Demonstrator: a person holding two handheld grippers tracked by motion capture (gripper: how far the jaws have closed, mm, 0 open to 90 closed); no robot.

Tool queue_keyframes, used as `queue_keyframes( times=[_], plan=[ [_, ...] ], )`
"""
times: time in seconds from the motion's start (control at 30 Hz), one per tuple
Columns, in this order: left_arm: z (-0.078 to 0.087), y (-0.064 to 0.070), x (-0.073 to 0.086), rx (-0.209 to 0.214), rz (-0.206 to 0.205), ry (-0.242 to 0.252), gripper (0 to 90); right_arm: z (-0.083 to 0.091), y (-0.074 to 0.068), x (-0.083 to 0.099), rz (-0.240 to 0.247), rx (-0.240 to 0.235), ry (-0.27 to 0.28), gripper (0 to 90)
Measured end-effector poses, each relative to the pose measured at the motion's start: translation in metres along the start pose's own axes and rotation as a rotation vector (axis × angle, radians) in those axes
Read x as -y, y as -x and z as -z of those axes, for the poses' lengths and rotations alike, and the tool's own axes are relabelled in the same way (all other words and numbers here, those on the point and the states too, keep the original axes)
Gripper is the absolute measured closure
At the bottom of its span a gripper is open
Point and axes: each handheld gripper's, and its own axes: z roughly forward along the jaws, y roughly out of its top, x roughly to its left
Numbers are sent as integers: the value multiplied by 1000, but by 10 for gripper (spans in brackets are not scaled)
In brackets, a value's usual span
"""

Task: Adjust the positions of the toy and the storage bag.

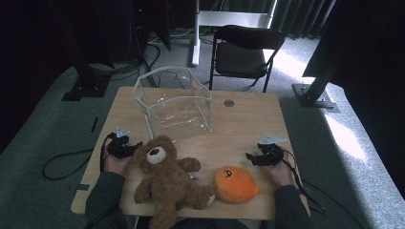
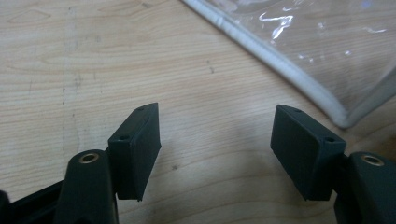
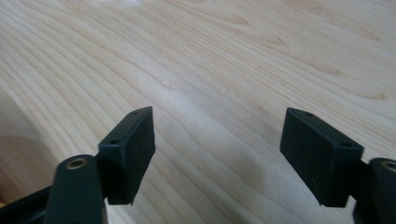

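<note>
Your left gripper (image 1: 135, 145) rests low at the left side of the wooden table (image 1: 248, 119), held in your left hand (image 1: 116, 163), with its jaws pointing toward the brown teddy bear (image 1: 165, 179). The bear lies on its back just beside that gripper, its head nearly at the jaw tips — whether they touch cannot be told from the high view. In the left gripper view the gripper (image 2: 215, 149) is spread wide, bare wood between the pads, and the white-trimmed edge of the clear plastic bin (image 2: 299, 70) runs across the upper right.

Your right gripper (image 1: 250, 157) sits near the table's right edge in your right hand (image 1: 279, 172), also spread wide — the right gripper view shows it (image 3: 217, 156) over plain wood grain with nothing between the pads. The orange plush toy (image 1: 235, 184) lies near the front edge, between the bear and your right hand, close to the right gripper but apart from it.

The clear plastic bin (image 1: 174, 102) stands upright behind the bear's head, toward the middle of the table. A small round disc (image 1: 229, 102) lies on the wood to the bin's right.
</note>
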Motion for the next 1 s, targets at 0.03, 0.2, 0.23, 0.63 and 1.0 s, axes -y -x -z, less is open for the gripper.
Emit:
queue_keyframes(
  times=[0.03,0.2,0.23,0.63,1.0],
  plan=[
    [1,0,0,2,-2,0,341,1,0,-1,3,1,1,279],
    [4,1,-2,9,-1,15,356,2,0,-9,-6,-10,-8,305],
    [4,1,-2,10,-2,16,357,1,-1,-10,-1,-5,-12,308],
    [12,0,-8,17,2,51,360,4,-3,-28,5,-12,16,417],
    [19,-1,-18,28,0,80,360,5,-6,-48,16,-45,54,489]
  ],
)
